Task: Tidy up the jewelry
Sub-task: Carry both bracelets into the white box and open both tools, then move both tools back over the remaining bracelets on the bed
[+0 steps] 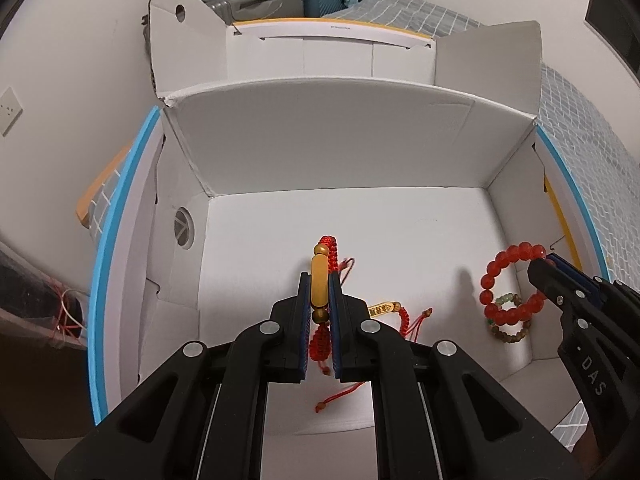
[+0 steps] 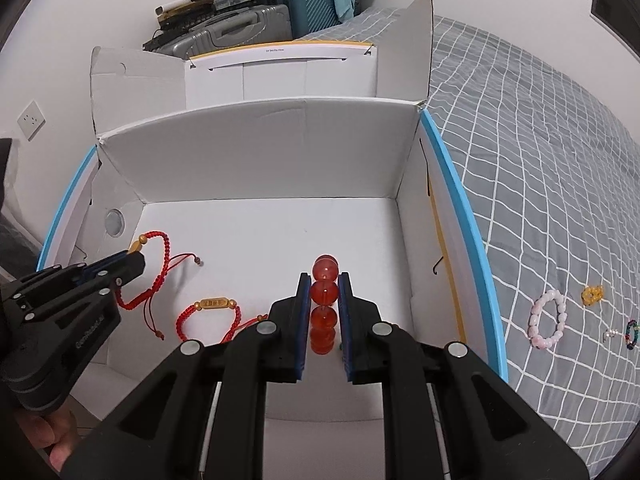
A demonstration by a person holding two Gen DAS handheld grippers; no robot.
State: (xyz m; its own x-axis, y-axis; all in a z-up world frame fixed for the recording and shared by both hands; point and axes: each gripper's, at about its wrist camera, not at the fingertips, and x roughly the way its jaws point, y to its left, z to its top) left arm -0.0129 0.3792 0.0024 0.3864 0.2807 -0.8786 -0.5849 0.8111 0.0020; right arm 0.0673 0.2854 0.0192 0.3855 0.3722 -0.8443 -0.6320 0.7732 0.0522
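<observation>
My left gripper (image 1: 320, 280) is shut on a red cord bracelet with an amber tube bead (image 1: 319, 283), held low inside the white cardboard box (image 1: 320, 148); it also shows in the right wrist view (image 2: 154, 252). My right gripper (image 2: 324, 280) is shut on a red bead bracelet (image 2: 324, 292), held over the box's right side, also in the left wrist view (image 1: 512, 292). A second red cord bracelet with a gold bar (image 2: 212, 312) lies on the box floor. A small green and brown bead bracelet (image 1: 512, 320) lies under the red beads.
The box stands on a grey grid-patterned bedspread (image 2: 540, 160). A pink bead bracelet (image 2: 548, 320), an amber piece (image 2: 593, 294) and a dark bead bracelet (image 2: 632, 332) lie on the bed to the right. Suitcases (image 2: 248, 24) stand behind.
</observation>
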